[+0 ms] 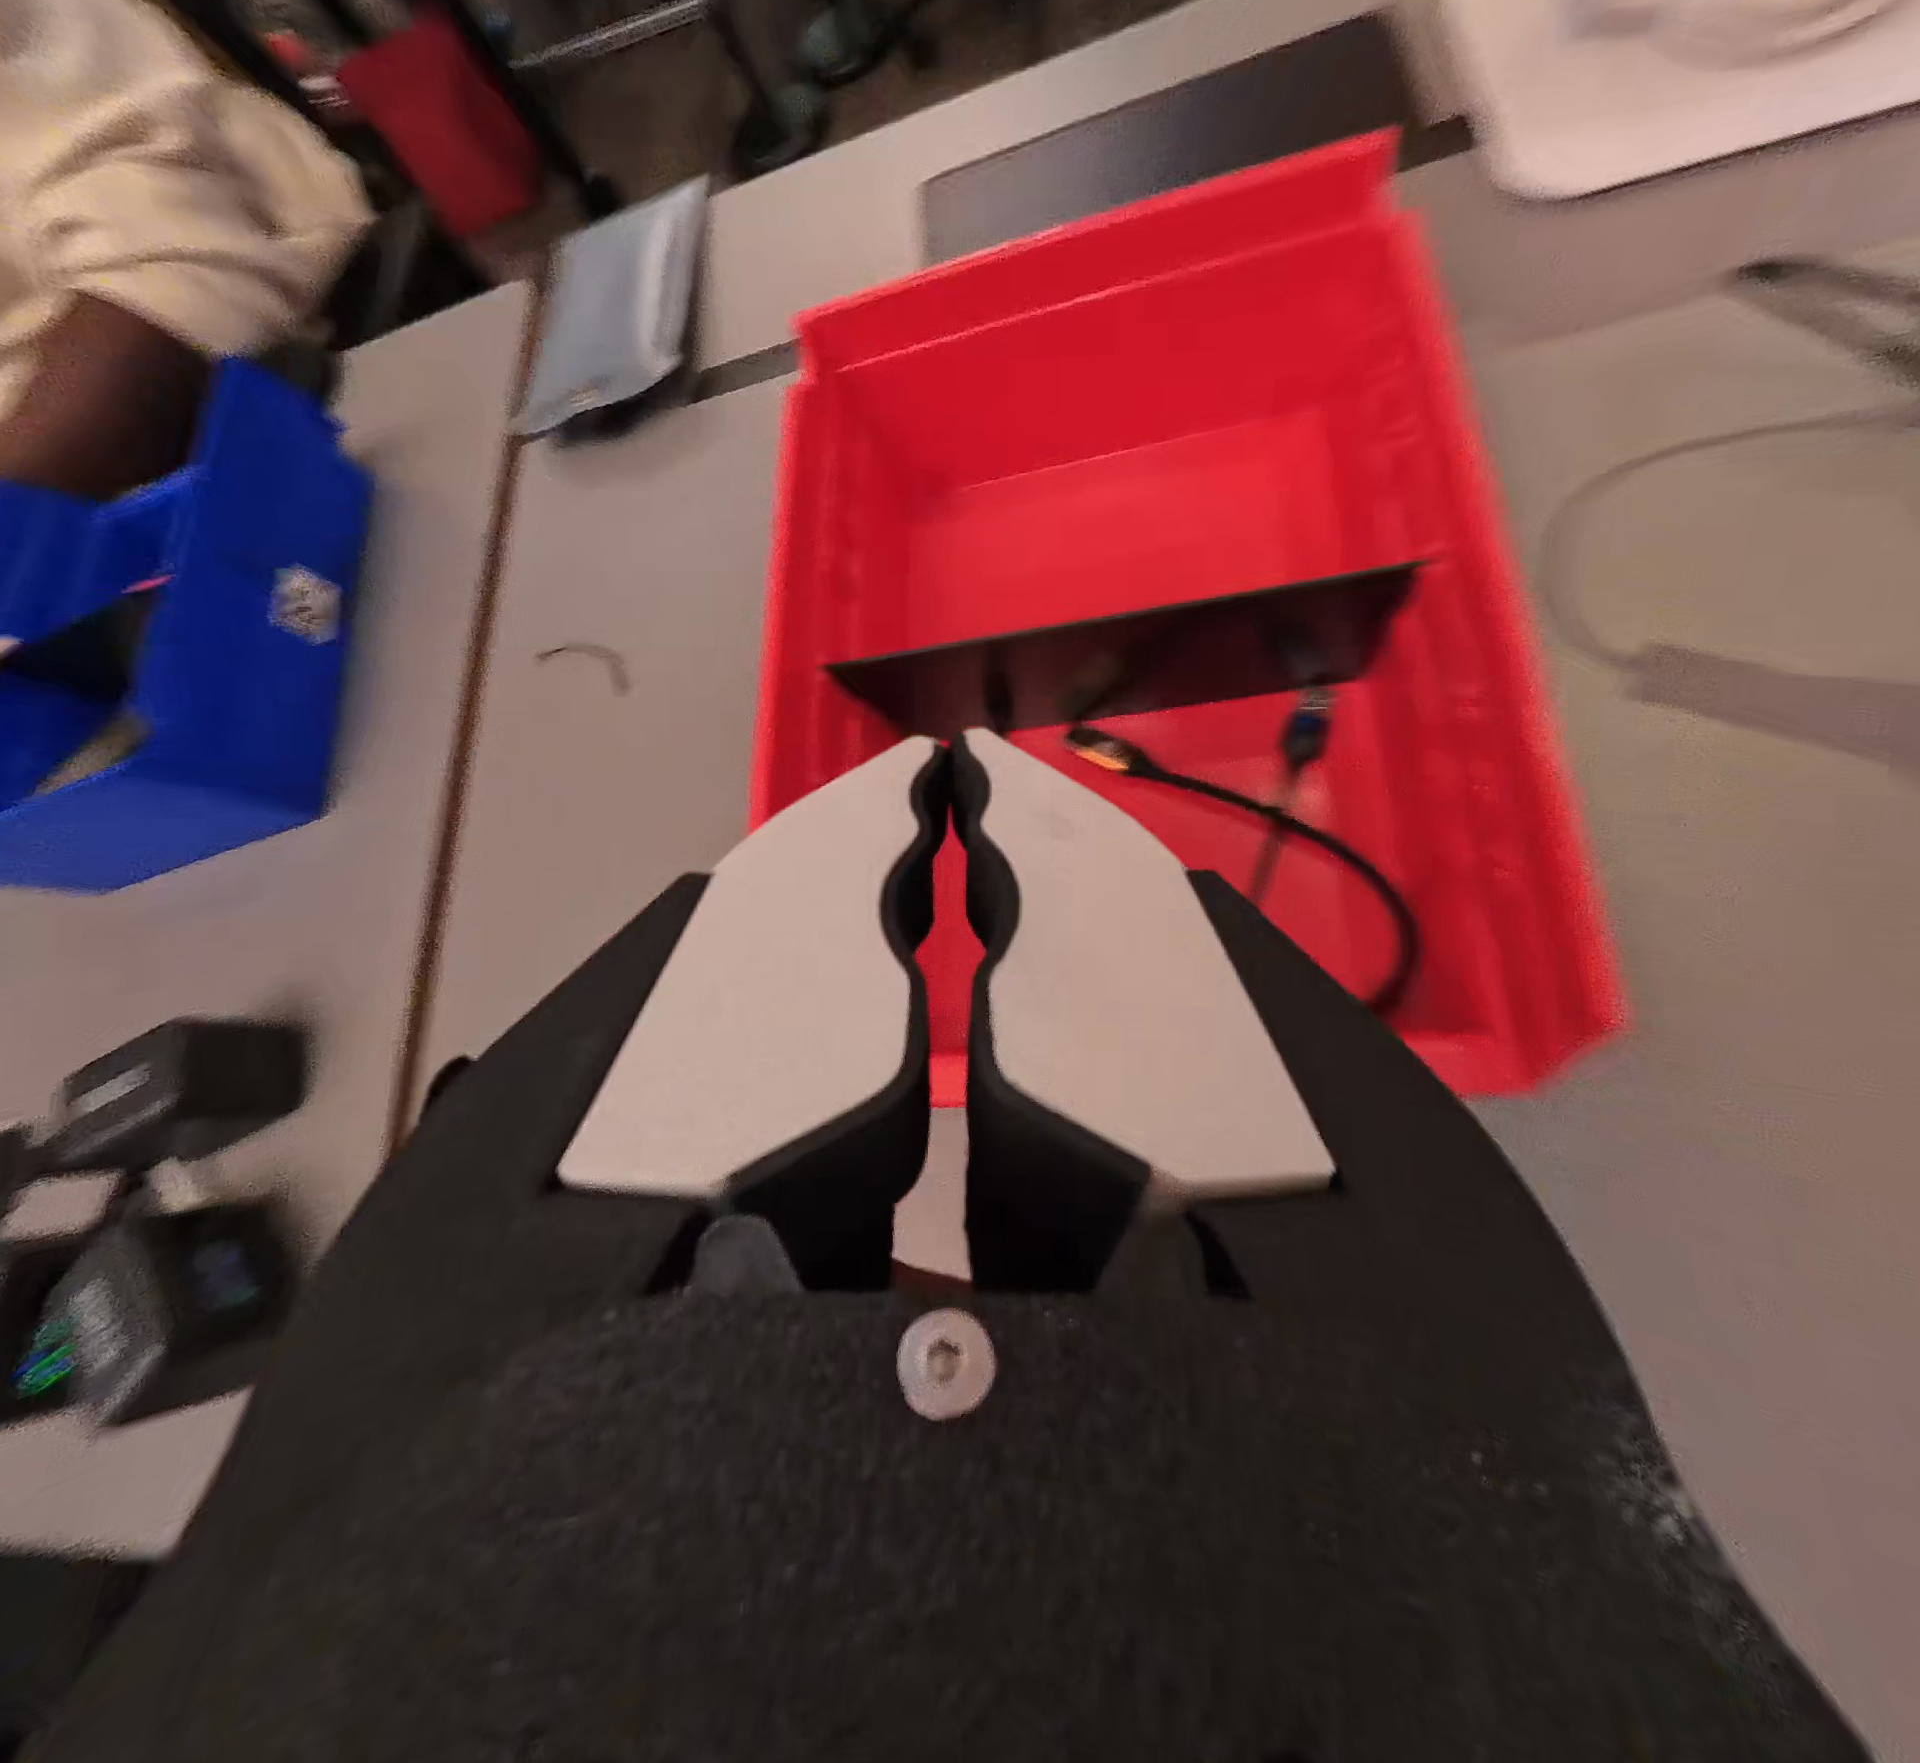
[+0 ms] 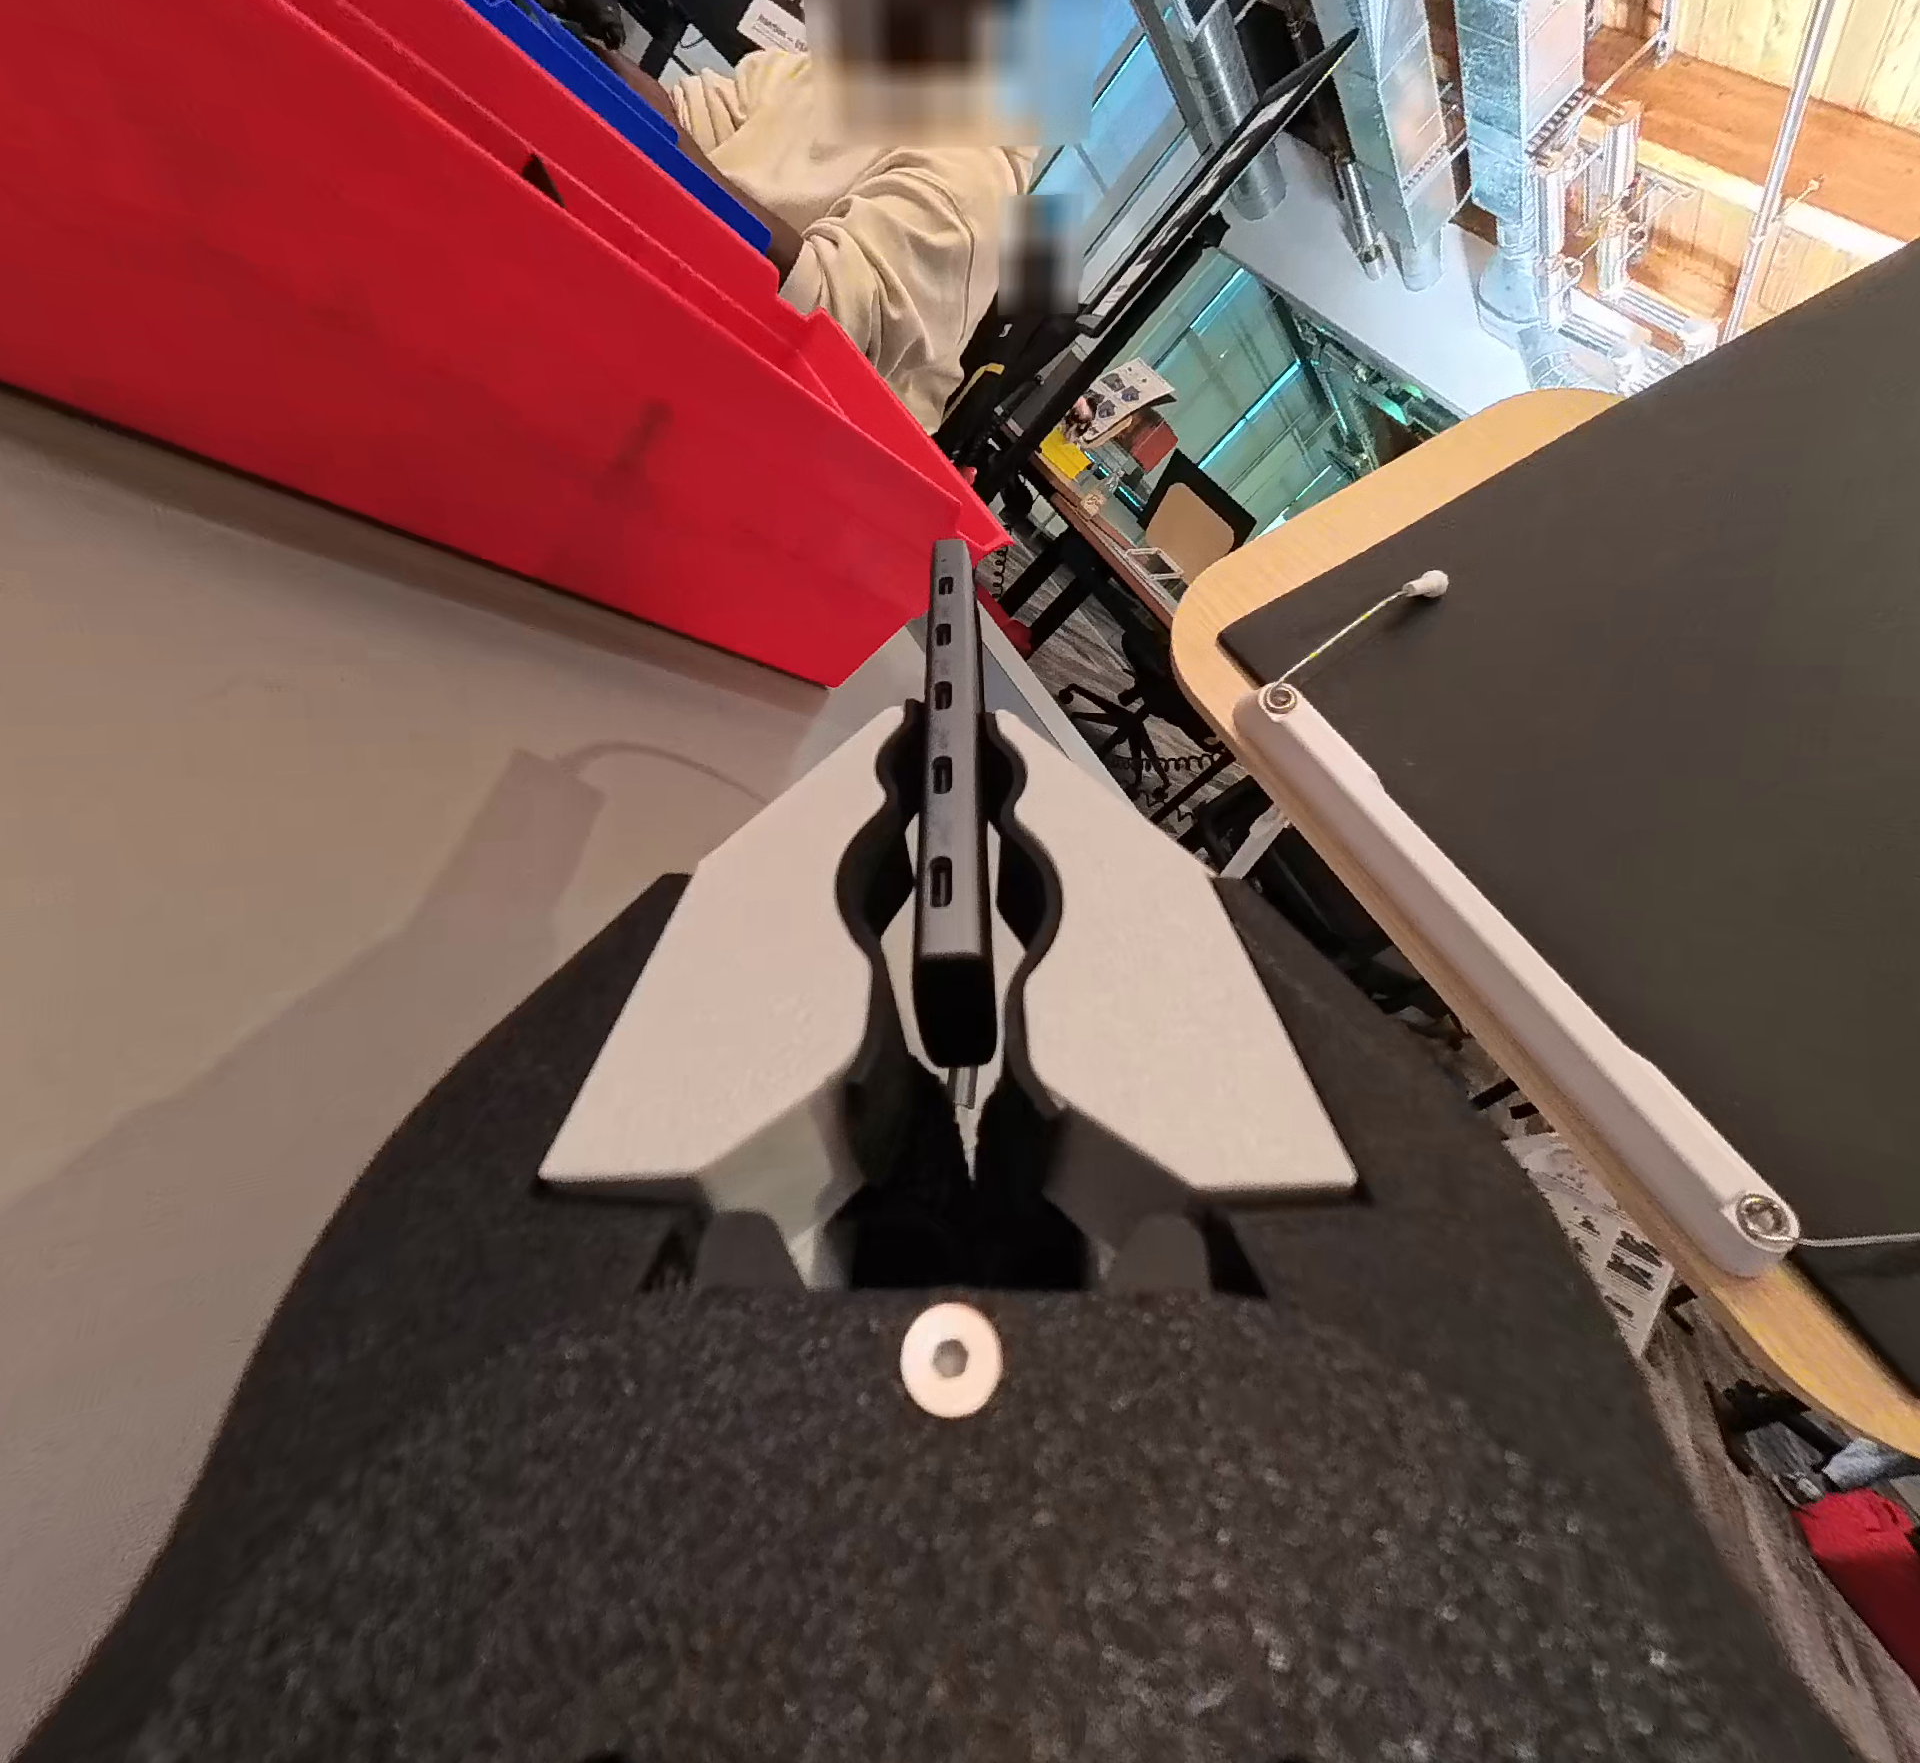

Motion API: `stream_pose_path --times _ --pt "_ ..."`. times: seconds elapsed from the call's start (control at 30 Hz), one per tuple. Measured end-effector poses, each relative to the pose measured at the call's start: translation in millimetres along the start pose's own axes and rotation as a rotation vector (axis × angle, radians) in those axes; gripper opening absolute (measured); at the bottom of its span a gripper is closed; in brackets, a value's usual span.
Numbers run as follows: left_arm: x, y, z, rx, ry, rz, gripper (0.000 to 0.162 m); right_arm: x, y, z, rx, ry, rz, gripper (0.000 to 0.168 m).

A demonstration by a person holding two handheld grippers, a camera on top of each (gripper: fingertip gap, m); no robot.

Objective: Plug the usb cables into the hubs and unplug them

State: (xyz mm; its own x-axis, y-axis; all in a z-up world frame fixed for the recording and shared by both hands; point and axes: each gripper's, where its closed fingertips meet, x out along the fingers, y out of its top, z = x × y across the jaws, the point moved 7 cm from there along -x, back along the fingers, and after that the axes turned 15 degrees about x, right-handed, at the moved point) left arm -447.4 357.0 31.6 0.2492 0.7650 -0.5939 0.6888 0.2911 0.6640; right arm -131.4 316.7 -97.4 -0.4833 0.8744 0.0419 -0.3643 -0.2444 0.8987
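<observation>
My left gripper (image 1: pixel 951 749) is shut, with nothing visible between its tips. It hovers over the near half of a red bin (image 1: pixel 1507 778), just in front of a black divider panel (image 1: pixel 1143 643). A black cable with a metal plug (image 1: pixel 1101 747) and a blue-tipped plug (image 1: pixel 1309 737) lie on the bin floor right of the tips. My right gripper (image 2: pixel 948 726) is shut on a slim dark grey hub (image 2: pixel 951 882) with several ports along its edge. It holds the hub edge-up above the grey table, beside the red bin's outer wall (image 2: pixel 416 311).
A blue bin (image 1: pixel 239 622), a grey pouch (image 1: pixel 623 311) and dark devices (image 1: pixel 135 1194) lie left of the red bin. A white adapter with its cable (image 1: pixel 1714 695) lies on its right. A person's cream sleeve (image 2: pixel 883 238) is behind. A black board with a wooden rim (image 2: pixel 1610 674) stands right. The grippers' ends are close to 30 cm from one another.
</observation>
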Motion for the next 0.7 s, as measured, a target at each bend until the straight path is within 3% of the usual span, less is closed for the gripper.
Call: stream_pose_path --times 0.1,0.13,0.2,0.3,0.4,0.6,0.7 --pt "13 -6 19 -0.036 -0.256 -0.090 0.000 0 0 -2 -0.014 0.006 -0.001 0.008" --pt "29 -15 20 -0.047 -0.257 -0.153 0.002 0 0 -3 -0.021 0.011 -0.001 0.007" --pt "68 -36 17 -0.081 -0.237 -0.291 0.028 -1 0 -6 -0.034 0.018 0.000 0.007" --pt "114 -57 12 -0.191 -0.273 -0.391 0.032 -1 0 -8 -0.041 0.031 -0.005 0.007" --pt "140 -69 12 -0.269 -0.328 -0.459 0.032 -1 -1 -7 -0.033 0.037 -0.006 0.008" --pt "156 -84 15 -0.180 -0.249 -0.555 0.031 0 -1 -5 -0.019 0.039 -0.005 0.008" --pt "155 -84 23 -0.204 -0.286 -0.491 0.008 0 -1 -7 -0.029 0.043 -0.009 0.007"
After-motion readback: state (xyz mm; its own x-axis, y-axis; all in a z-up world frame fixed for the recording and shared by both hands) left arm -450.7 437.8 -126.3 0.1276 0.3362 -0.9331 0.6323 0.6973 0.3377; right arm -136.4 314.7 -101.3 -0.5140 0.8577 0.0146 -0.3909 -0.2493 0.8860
